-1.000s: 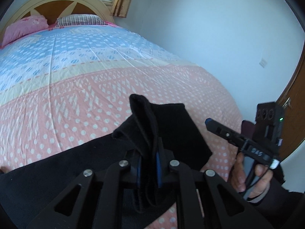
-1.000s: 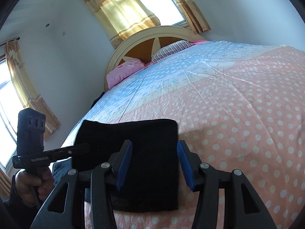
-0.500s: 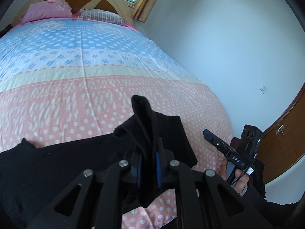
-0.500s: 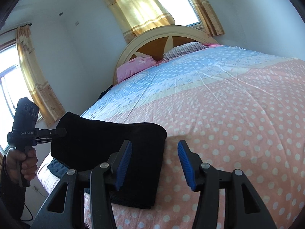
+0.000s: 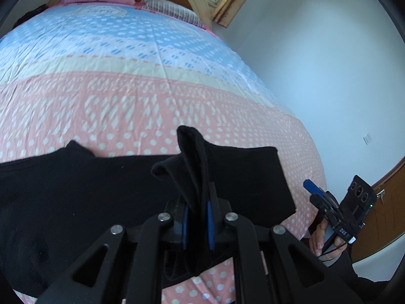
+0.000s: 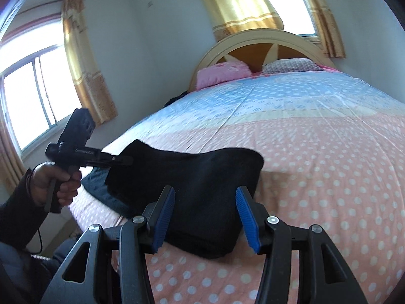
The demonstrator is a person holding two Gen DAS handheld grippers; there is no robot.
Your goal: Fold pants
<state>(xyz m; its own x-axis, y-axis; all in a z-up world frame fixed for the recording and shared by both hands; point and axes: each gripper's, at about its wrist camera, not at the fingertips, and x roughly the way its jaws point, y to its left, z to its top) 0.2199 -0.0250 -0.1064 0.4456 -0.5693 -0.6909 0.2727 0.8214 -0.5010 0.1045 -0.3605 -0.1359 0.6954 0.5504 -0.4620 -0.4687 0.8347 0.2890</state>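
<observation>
Bed point(image 5: 126, 88) fills both views, its cover banded blue, cream and pink with white dots; arched headboard point(image 6: 265, 43) at far end. Pink pillow point(image 6: 222, 72) and striped pillow point(image 6: 291, 64) lie side by side against it. Yellow curtains point(image 6: 238, 2) hang at the window behind the headboard; a second window on the left wall in right-wrist view.

Black pants point(image 5: 76, 190) lie across the near pink band of the cover, close to the bed's foot edge. One end lifted off the cover, bunched into an upright fold; the rest flat on the bed.

Left gripper point(image 5: 197, 217): jaws narrow, pinched on the raised fold of the pants, blue pads point(image 5: 210, 220) pressing cloth from both sides. Seen from the right wrist, it is held by a hand at the left end of the pants.

Right gripper point(image 6: 205, 217): jaws wide, nothing between them, poised just above the near edge of the pants. Blue pads point(image 6: 246, 217) clear of the cloth.
</observation>
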